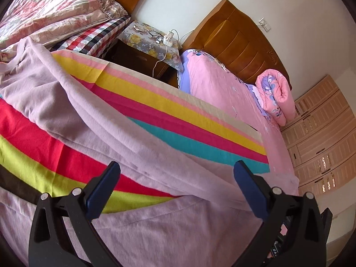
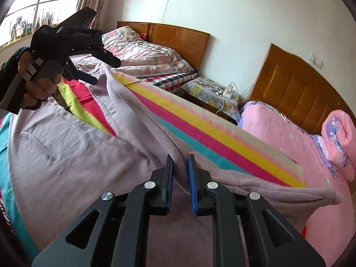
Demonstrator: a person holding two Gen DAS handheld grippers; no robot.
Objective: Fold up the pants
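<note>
right wrist view, right claw point(image 2: 180, 162) pinching pants point(image 2: 73, 146) (ridged fold)

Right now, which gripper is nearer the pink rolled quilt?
Right. The right gripper pinches the pants on the side toward the pink rolled quilt; the left gripper is open, across the bed.

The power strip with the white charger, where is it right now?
The power strip sits on the floral-covered nightstand between the two beds, upper middle of both views, just left of the pink bed.
</note>
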